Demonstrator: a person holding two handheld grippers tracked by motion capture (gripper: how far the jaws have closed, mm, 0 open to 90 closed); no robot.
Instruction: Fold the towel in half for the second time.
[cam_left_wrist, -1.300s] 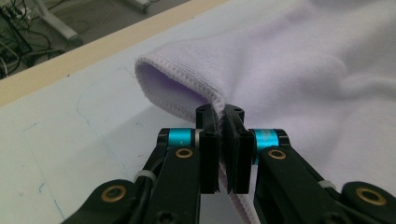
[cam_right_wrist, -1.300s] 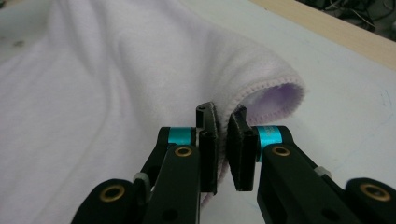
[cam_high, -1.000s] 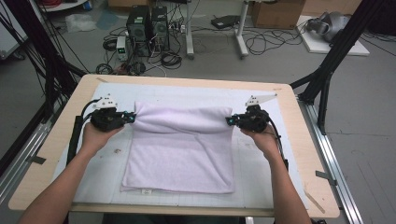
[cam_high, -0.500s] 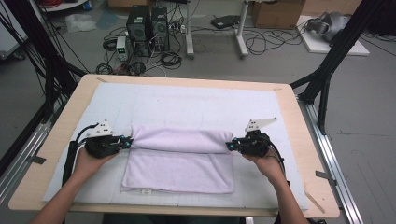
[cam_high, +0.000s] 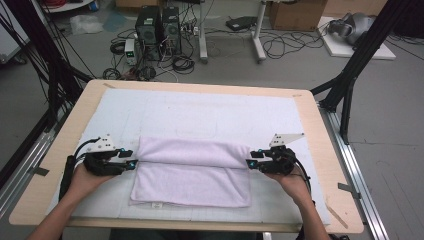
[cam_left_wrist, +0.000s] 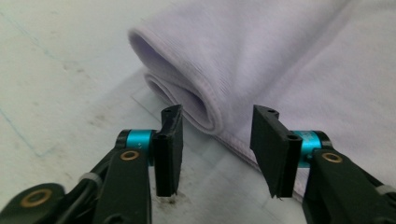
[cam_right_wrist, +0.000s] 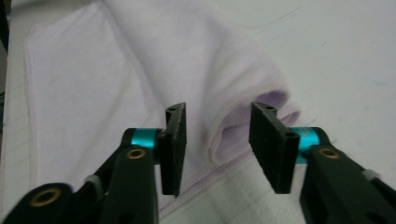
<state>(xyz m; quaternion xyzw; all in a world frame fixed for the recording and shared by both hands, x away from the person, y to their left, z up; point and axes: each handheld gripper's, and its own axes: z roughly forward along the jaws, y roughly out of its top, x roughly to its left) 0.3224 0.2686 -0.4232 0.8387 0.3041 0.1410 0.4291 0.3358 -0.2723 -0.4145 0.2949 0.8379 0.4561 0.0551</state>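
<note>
The towel (cam_high: 192, 170) lies partly folded on the table (cam_high: 320, 150), its far part rolled over. The left gripper (cam_high: 131, 163) and right gripper (cam_high: 248, 164) are both open, holding nothing. More folding looks left.

Both forearms come in from the near edge of the high view, angled outward, each hand wrapped around its tool. The left gripper (cam_high: 134, 164) points right toward the middle, the right gripper (cam_high: 248, 164) points left, so they face each other, level. Each one's jaws stand apart with a clear gap
</note>
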